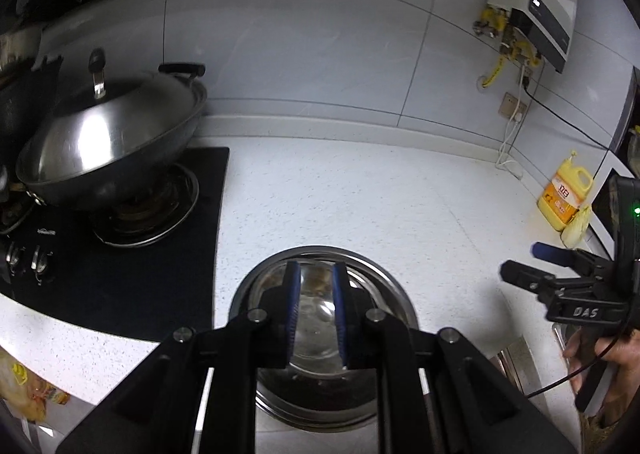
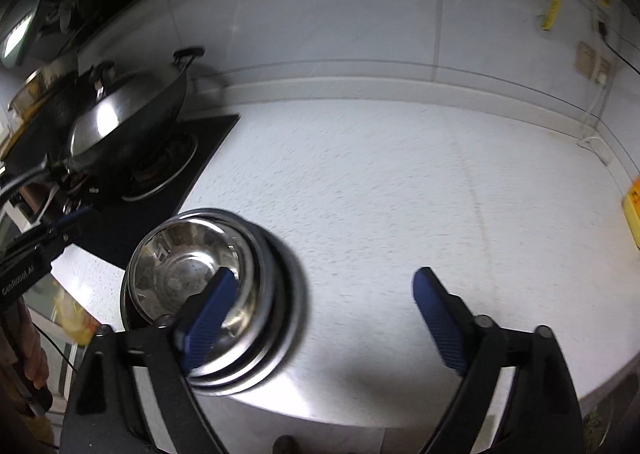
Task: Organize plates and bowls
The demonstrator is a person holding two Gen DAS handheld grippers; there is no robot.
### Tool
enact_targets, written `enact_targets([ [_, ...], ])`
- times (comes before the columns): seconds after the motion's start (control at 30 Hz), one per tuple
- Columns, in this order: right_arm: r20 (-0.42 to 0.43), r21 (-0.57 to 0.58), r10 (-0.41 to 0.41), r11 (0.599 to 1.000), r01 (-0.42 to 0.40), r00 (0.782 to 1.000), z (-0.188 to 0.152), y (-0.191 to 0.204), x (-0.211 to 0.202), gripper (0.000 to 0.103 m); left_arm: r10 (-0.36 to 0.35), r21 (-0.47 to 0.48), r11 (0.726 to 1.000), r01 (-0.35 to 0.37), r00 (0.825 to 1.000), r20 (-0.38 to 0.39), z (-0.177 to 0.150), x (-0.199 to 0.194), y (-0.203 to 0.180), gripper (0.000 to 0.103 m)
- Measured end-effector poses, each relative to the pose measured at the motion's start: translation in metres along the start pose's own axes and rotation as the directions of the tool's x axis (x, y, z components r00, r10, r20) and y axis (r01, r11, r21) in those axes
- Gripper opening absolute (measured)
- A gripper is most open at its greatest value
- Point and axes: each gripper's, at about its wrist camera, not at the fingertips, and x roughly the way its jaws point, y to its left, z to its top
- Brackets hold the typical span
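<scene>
Left tongs [image 1: 316,314] nearly closed, empty, over our steel bowl stack [image 1: 324,334]; right tongs [image 2: 332,318] wide, empty. Stack near worktop [image 2: 400,182] edge; we risk nudging it off.

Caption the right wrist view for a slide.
Open right gripper above nested steel bowls on a white counter, wok behind.

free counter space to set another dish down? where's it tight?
Widest bare patch: the white counter between the stacked steel bowls and the back wall, running right to the yellow bottle. Also free to the right of the stack, toward the counter's front edge. Tight on the left: the stove with the lidded wok sits close beside the bowls.
</scene>
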Motion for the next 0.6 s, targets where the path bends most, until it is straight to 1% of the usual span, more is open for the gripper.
enact_targets([
  [0.07,0.012,0.009,-0.010,1.000,0.010,1.000,-0.005,-0.014,-0.012,0.097,0.000,0.015,1.000,0.000,1.000,0.014,-0.001,-0.007,-0.013,0.015],
  [0.1,0.018,0.011,-0.018,1.000,0.018,1.000,-0.008,-0.023,-0.018,0.101,-0.007,0.018,1.000,0.006,1.000,0.019,-0.002,-0.010,-0.019,0.015],
  [0.13,0.020,0.012,-0.024,1.000,0.024,0.999,-0.010,-0.029,-0.023,0.101,-0.013,0.023,1.000,0.012,1.000,0.024,-0.003,-0.014,-0.029,0.015],
  [0.23,0.033,0.022,-0.057,0.998,0.057,0.998,-0.019,-0.055,-0.042,0.101,-0.011,0.028,1.000,0.009,0.999,0.037,-0.006,-0.022,-0.049,0.015],
  [0.4,0.071,0.044,-0.108,0.993,0.106,0.992,-0.036,-0.096,-0.073,0.101,0.022,0.042,0.999,-0.024,0.999,0.037,-0.014,-0.031,-0.082,0.015],
  [0.53,0.094,0.066,-0.131,0.990,0.125,0.987,-0.045,-0.122,-0.090,0.101,0.035,0.060,0.998,-0.037,0.999,0.032,-0.024,-0.036,-0.109,0.015],
  [0.6,0.103,0.075,-0.137,0.989,0.130,0.985,-0.051,-0.136,-0.099,0.101,0.030,0.057,0.998,-0.031,0.999,0.020,-0.026,-0.036,-0.116,0.015],
])
